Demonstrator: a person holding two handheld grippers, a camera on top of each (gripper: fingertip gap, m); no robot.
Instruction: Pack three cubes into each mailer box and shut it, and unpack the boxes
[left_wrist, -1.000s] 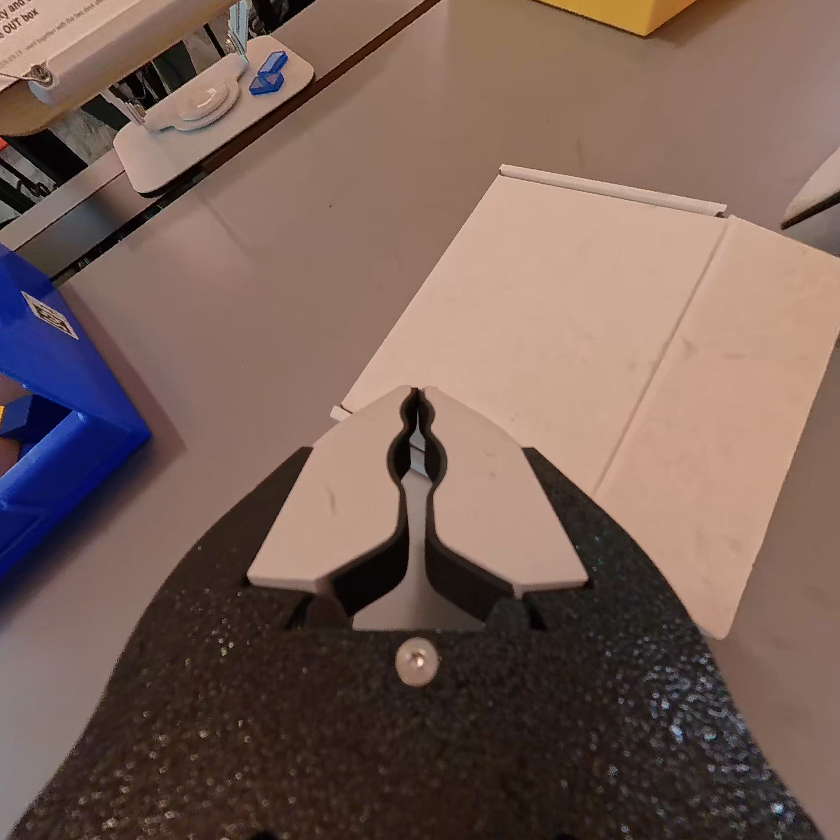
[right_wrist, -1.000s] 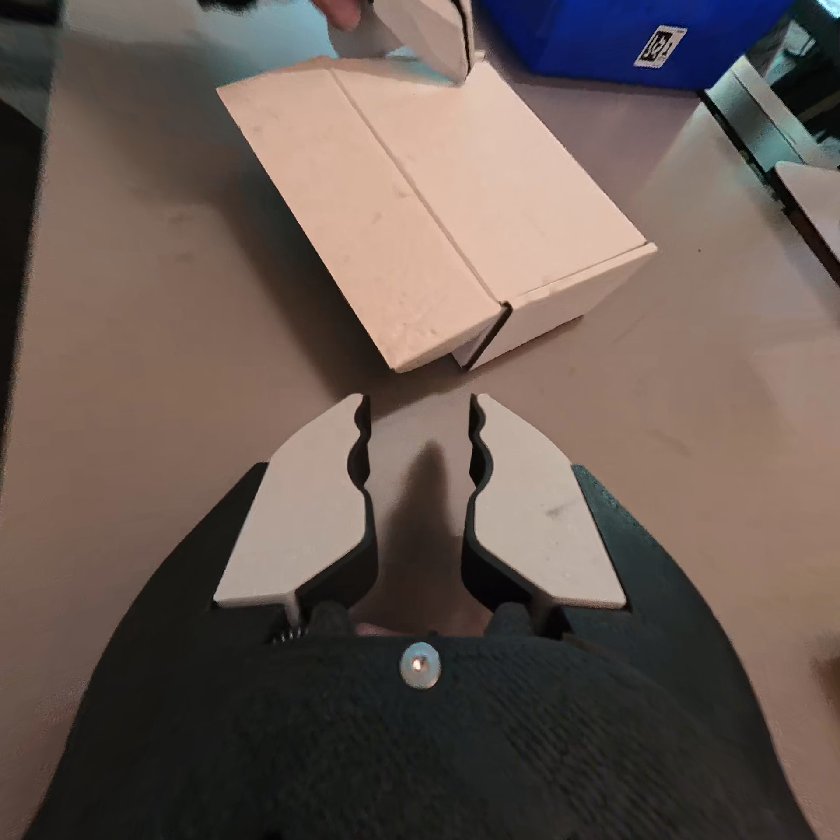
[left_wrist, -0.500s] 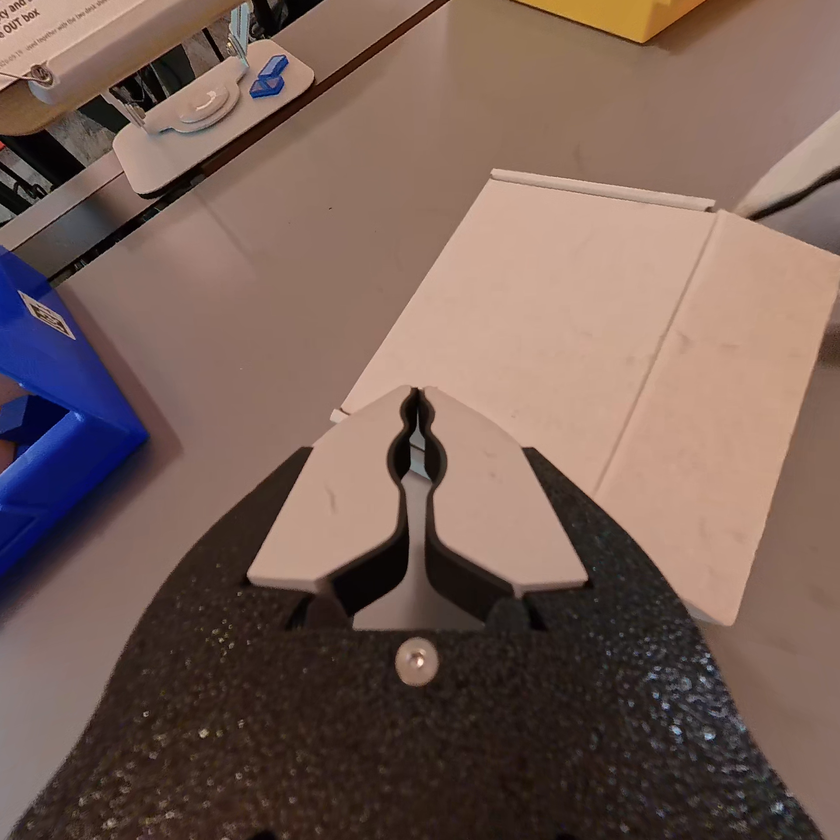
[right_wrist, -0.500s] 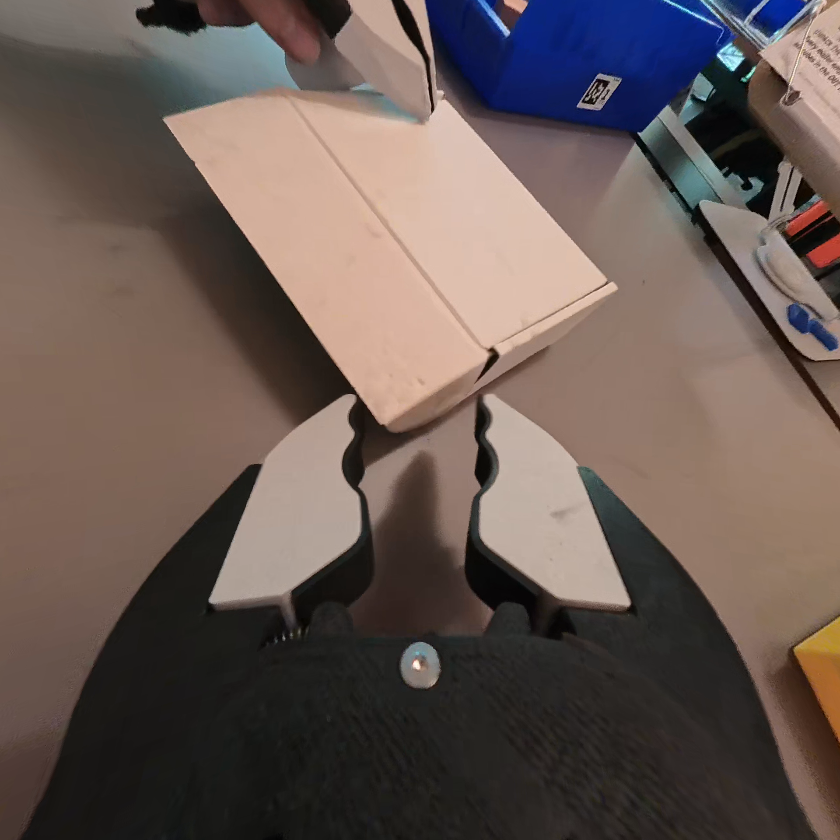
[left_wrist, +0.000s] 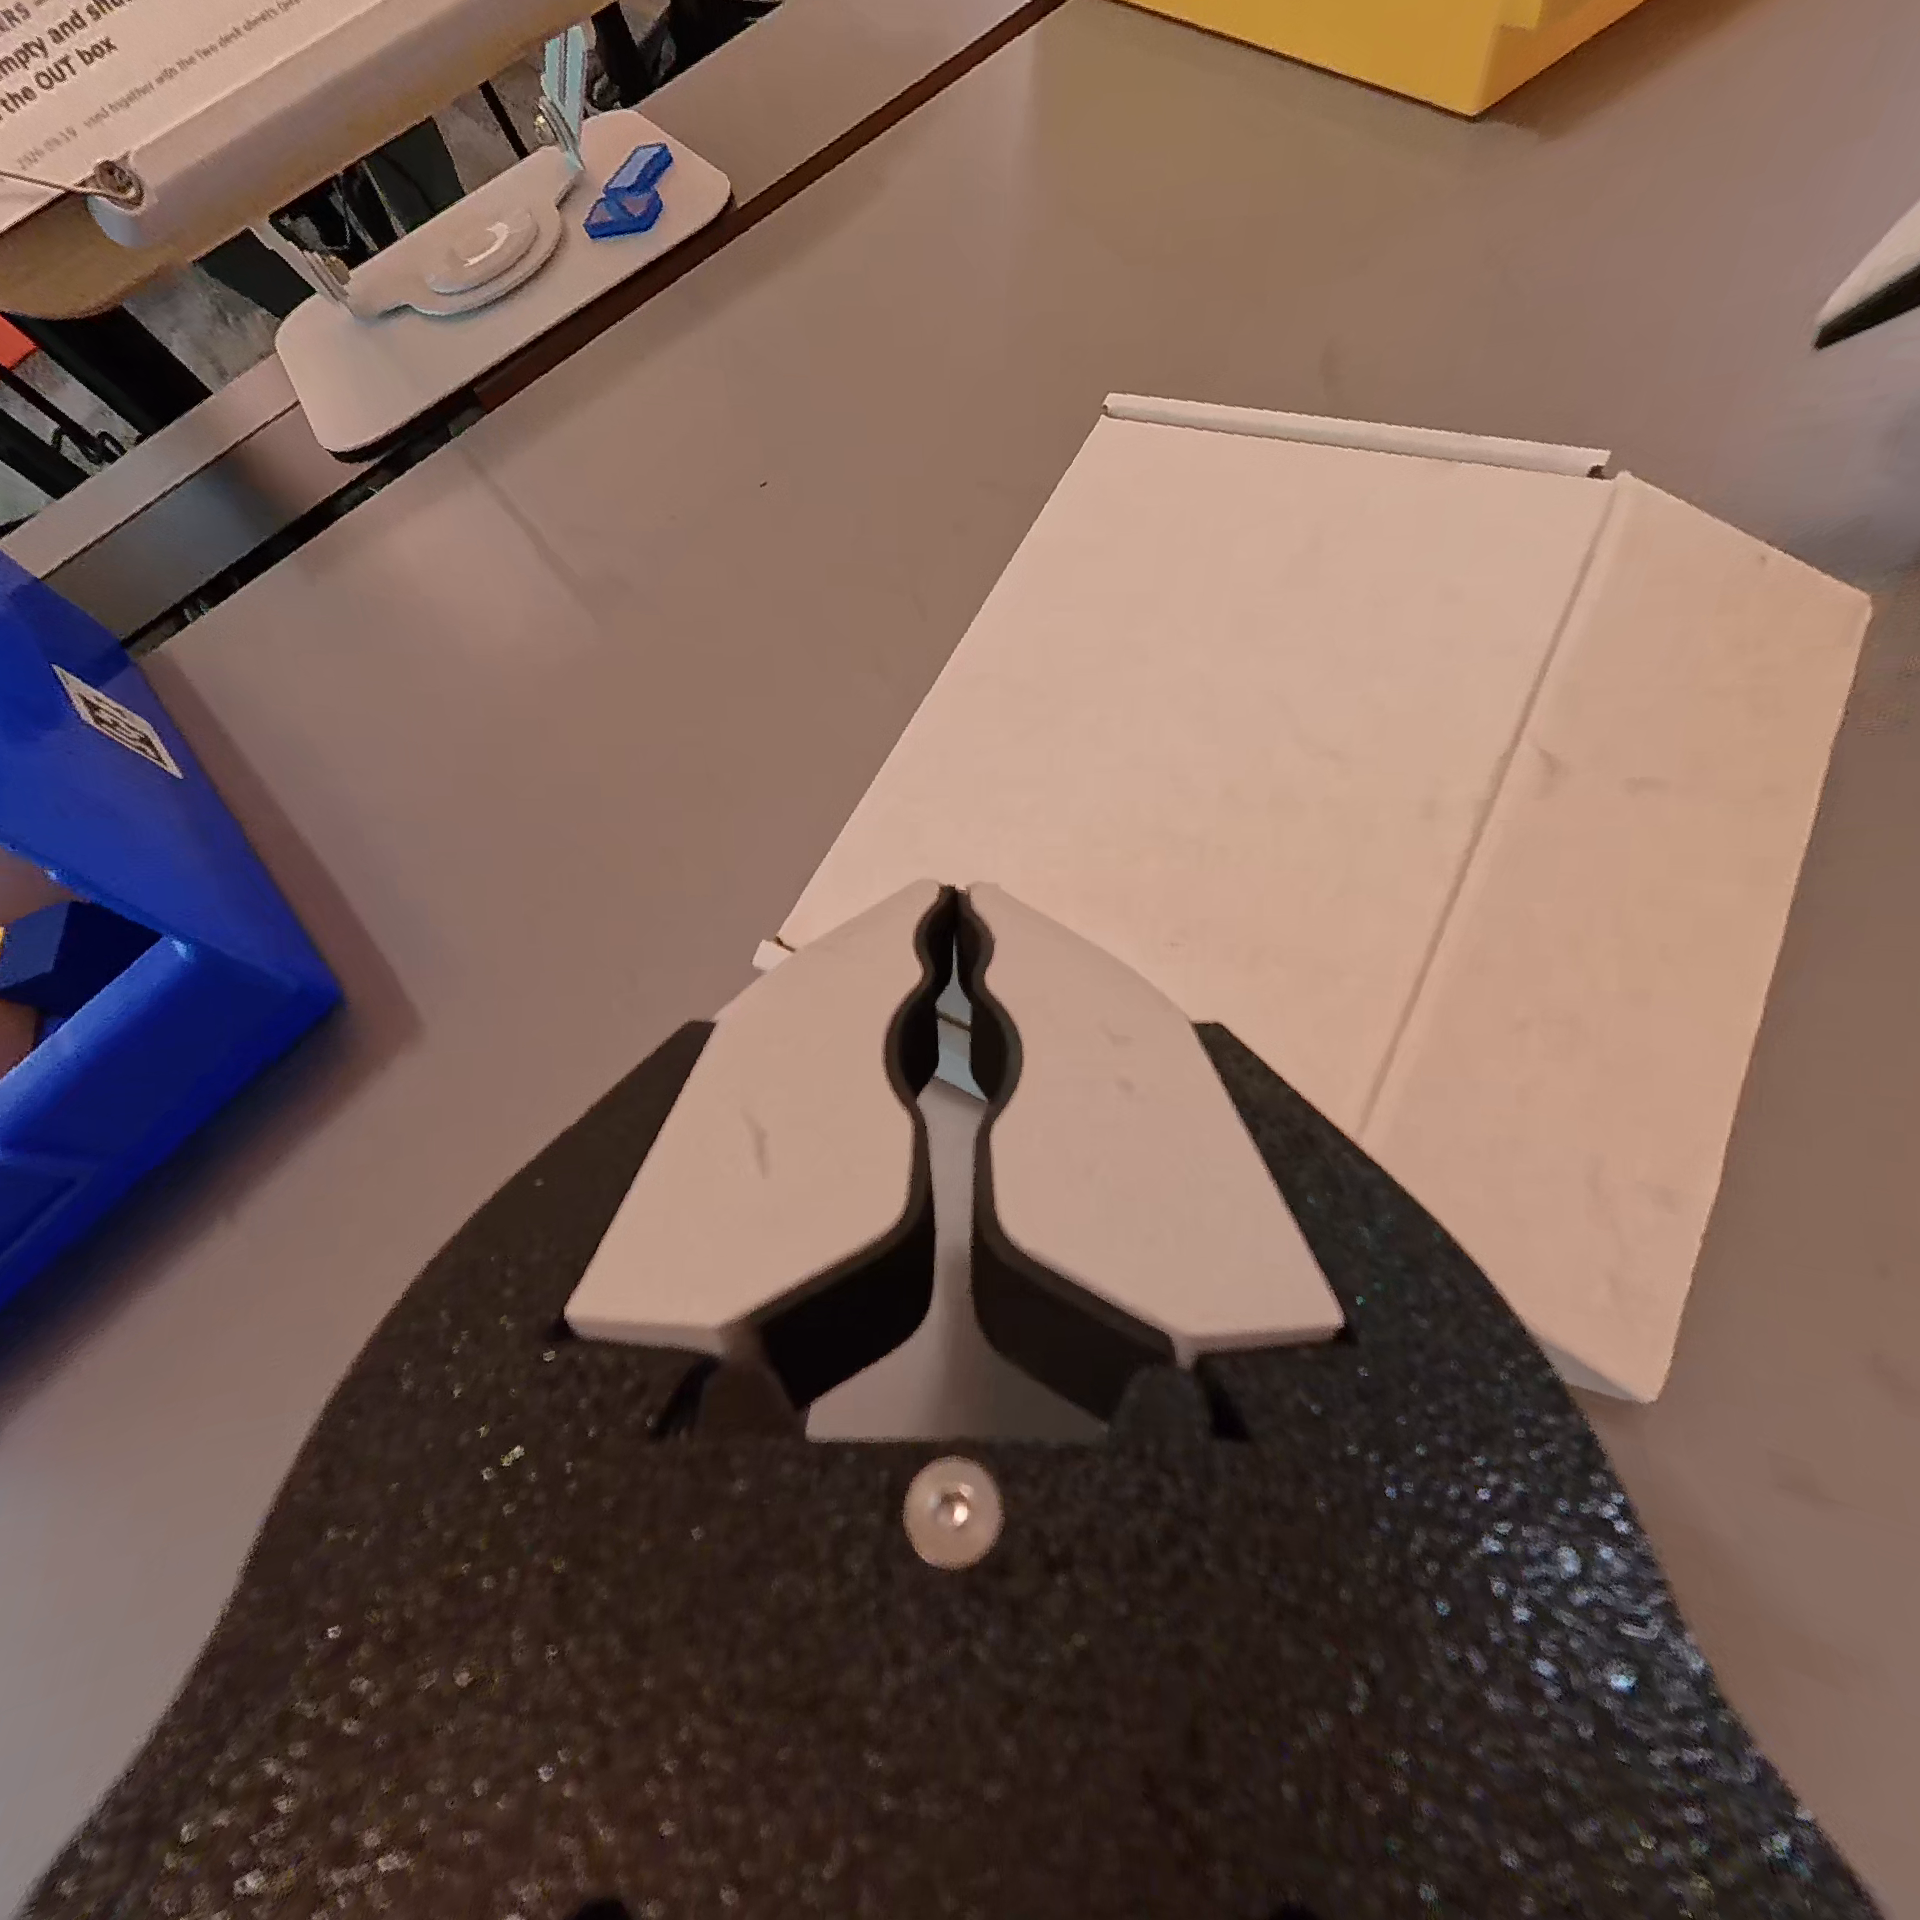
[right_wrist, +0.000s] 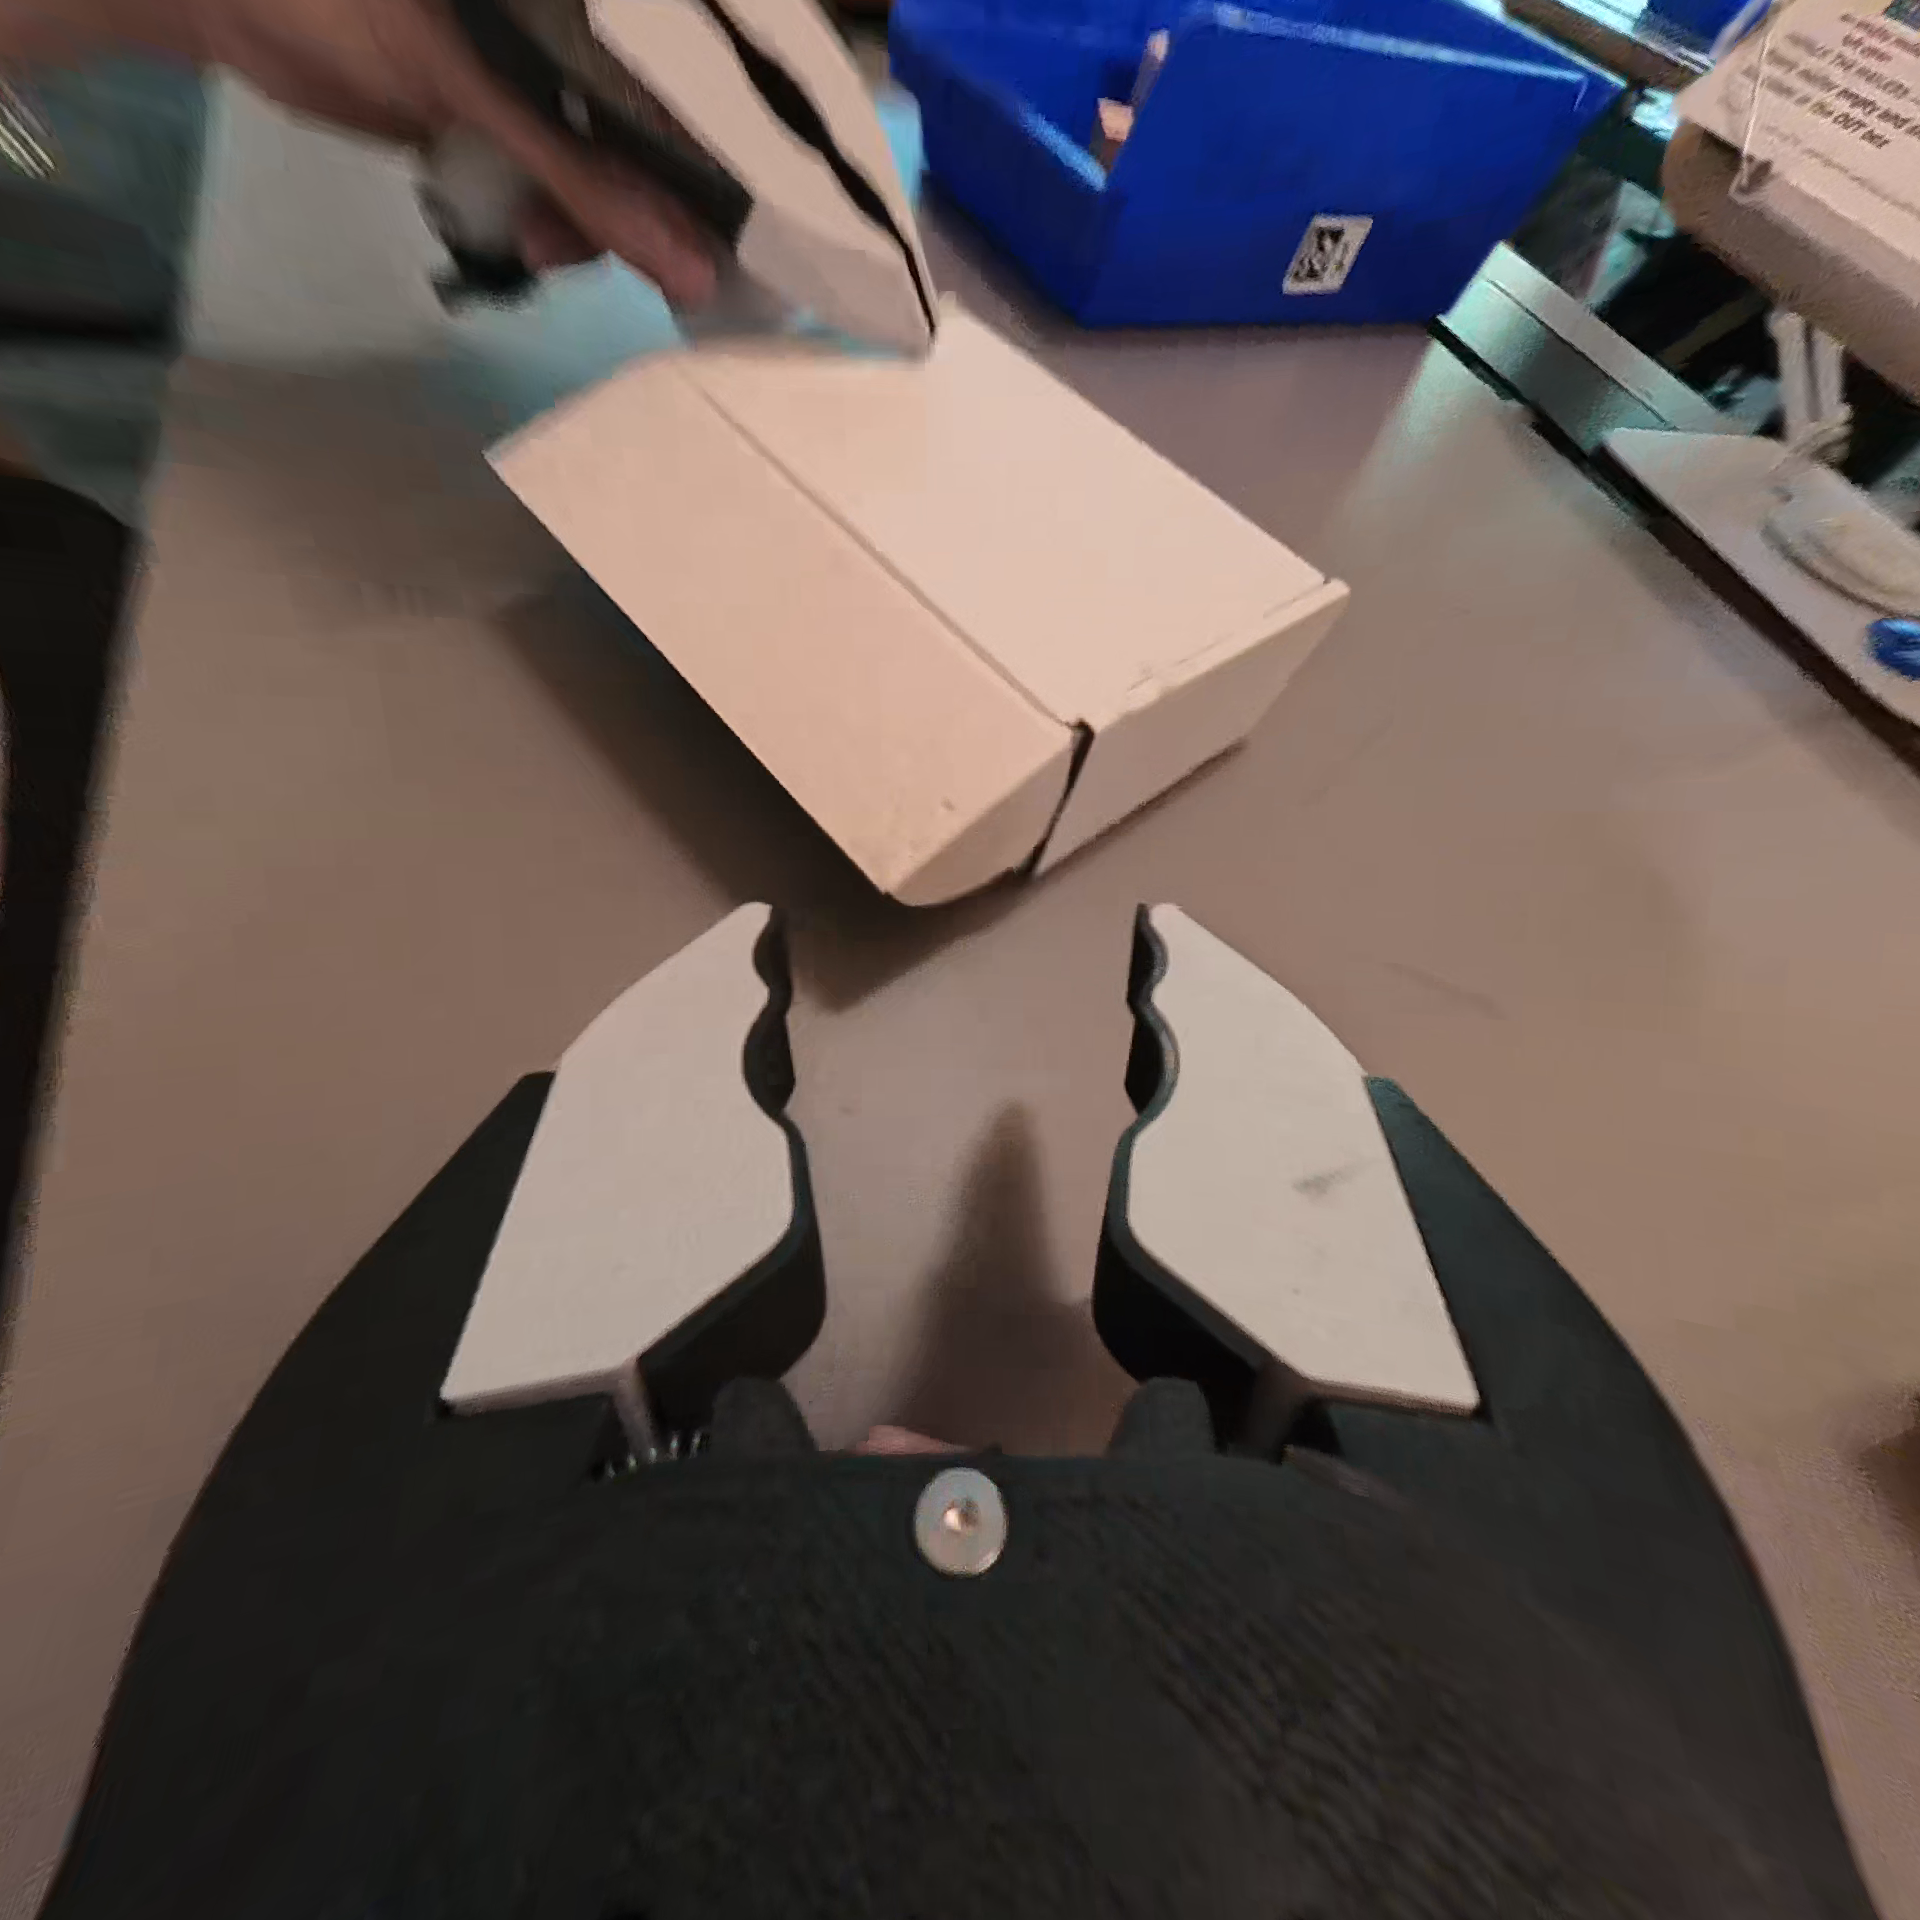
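The left tongs are pressing together on the light, bendy box corner at center frame, while the right tongs are waiting apart by its easy-to-grab front flap.

A flat grey tabletop carries everything here. Sitting square on it, near the middle, is a closed white cardboard mailer box, lid down, its long crease running across the top. Over at the table's edge rests a deep blue plastic bin with a small square sticker on its wall. At the far side, a bright yellow box shows just a corner. Beyond a dark seam, a pale flat stand base lies on the neighbouring surface.
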